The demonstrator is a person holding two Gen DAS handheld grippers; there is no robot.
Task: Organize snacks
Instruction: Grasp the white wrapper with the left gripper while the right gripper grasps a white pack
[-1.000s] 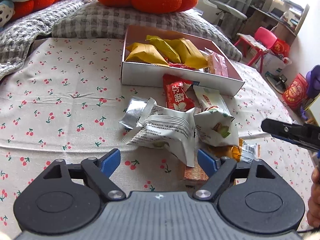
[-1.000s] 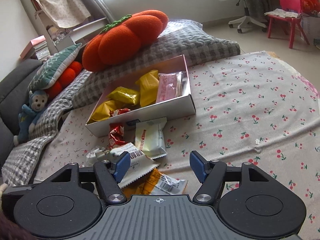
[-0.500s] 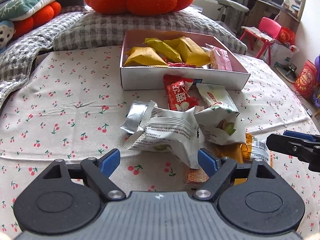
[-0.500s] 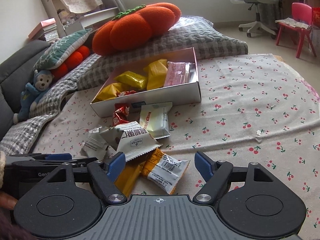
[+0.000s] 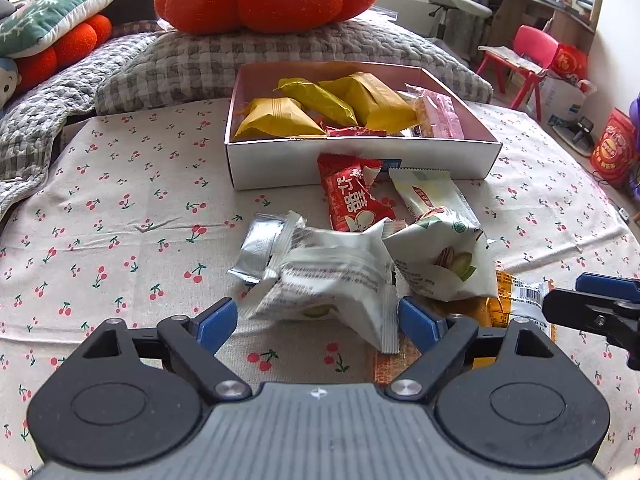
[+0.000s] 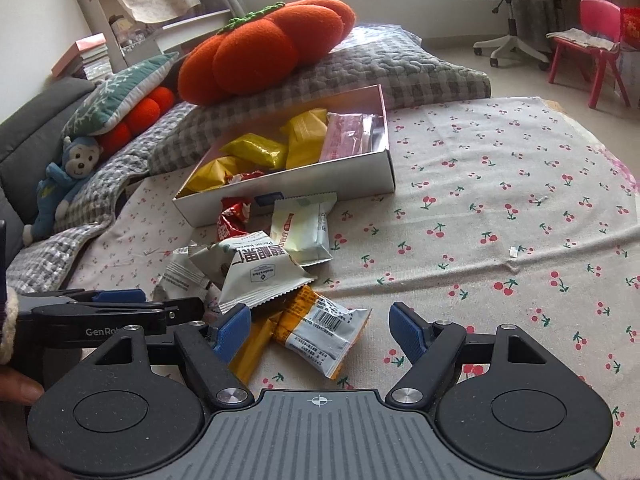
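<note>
Cherry-print cloth (image 6: pixel 500 208); "GenRo" on left hand-held gripper (image 5: pixel 318 322).

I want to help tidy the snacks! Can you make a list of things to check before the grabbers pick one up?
1. Left gripper open: ok, its jaws are spread apart.
2. White snack packet lined up between the left fingers: ok, it lies right ahead of them.
3. Right gripper open: ok.
4. Orange barcode packet ahead of the right gripper: ok, but part of it lies under a white packet.
5. Room left in the box: ok, bare floor shows between the yellow packets.
6. Grippers far enough apart: cannot tell, they look close.
</note>
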